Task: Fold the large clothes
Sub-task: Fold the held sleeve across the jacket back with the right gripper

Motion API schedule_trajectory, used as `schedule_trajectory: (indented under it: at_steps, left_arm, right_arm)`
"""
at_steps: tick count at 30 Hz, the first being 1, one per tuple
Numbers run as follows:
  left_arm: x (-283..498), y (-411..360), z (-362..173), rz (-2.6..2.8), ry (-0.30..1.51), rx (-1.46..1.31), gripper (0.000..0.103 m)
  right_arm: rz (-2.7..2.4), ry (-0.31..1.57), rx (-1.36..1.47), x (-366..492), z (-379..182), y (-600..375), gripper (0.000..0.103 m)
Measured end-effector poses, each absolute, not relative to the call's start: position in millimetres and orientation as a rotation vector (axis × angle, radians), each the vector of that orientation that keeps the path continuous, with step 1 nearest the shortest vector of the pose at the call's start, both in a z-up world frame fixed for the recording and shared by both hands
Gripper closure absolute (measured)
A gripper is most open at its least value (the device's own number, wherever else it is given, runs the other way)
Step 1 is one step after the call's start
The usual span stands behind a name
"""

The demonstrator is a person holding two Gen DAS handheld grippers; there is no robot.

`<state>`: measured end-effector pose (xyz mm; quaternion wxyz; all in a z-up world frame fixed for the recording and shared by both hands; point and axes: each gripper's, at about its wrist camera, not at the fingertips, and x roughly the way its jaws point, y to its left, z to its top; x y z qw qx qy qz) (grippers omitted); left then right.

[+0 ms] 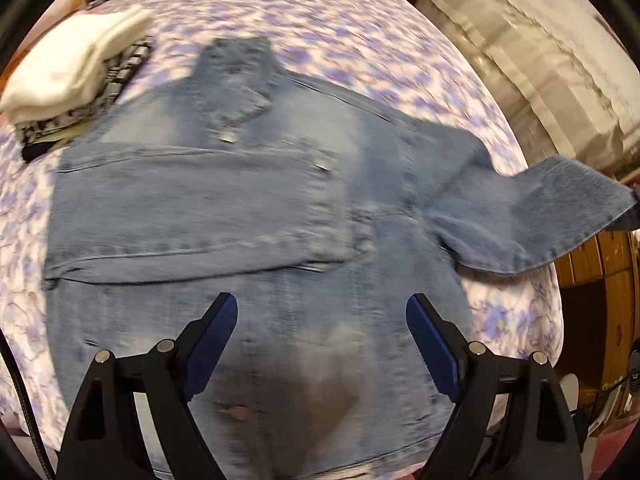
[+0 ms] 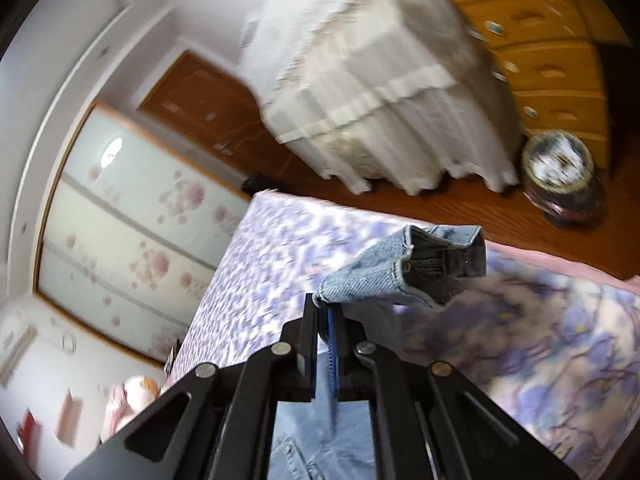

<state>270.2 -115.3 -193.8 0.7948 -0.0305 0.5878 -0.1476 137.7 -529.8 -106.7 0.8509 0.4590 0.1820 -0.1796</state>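
Here the fold is at its second sleeve. The denim jacket (image 1: pixel 256 208) lies spread on the bed (image 1: pixel 360 32), whose cover is a purple flower print, and one sleeve (image 1: pixel 192 200) is already laid flat across the body of the garment. The other sleeve (image 1: pixel 532 216) rises off the bed toward the right edge of the left wrist view, lifted by its end. The right gripper (image 2: pixel 328 308) has its jaws closed tight on the cuff (image 2: pixel 412 268), which sticks out past the fingertips above the cover. The left gripper (image 1: pixel 322 316) hovers over the lower part of the jacket with its jaws wide apart and nothing between them. A stack of folded clothes (image 1: pixel 68 80) sits near the far corner of the bed, just beside the jacket. In my judgement the next move calls for carrying the cuff across the jacket and setting this sleeve down over the first, flat and without a twist; the free gripper looks well placed to pin the body down so that the heavy denim does not drag along.
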Motion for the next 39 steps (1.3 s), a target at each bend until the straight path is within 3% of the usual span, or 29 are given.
schedule_trajectory:
  at_steps: [8, 15, 24, 32, 39]
  left_arm:
    - [285.9, -7.6, -189.2, -0.23, 1.234, -0.117, 0.018]
    - [292.5, 85.4, -193.0, -0.13, 1.217, -0.179, 0.018]
    - [296.9, 178.4, -210.6, -0.011, 1.18, -0.261, 0.018]
    - [319.1, 198.6, -237.2, -0.025, 1.154, -0.323, 0.018]
    - [330.7, 196.5, -241.7, -0.066, 1.165, -0.282, 0.018]
  right_arm:
    - [-0.192, 0.397, 0.788, 204.9, -59.4, -406.5, 0.099]
    - [-0.078, 0.465, 0.655, 260.6, -57.6, -294.2, 0.099]
    - [0.105, 0.732, 0.51, 326.8, -149.4, -154.7, 0.1]
    - [0.171, 1.024, 0.306, 328.3, -252.9, -65.4, 0.099]
    - [0.117, 1.103, 0.181, 329.7, -283.0, -39.3, 0.097]
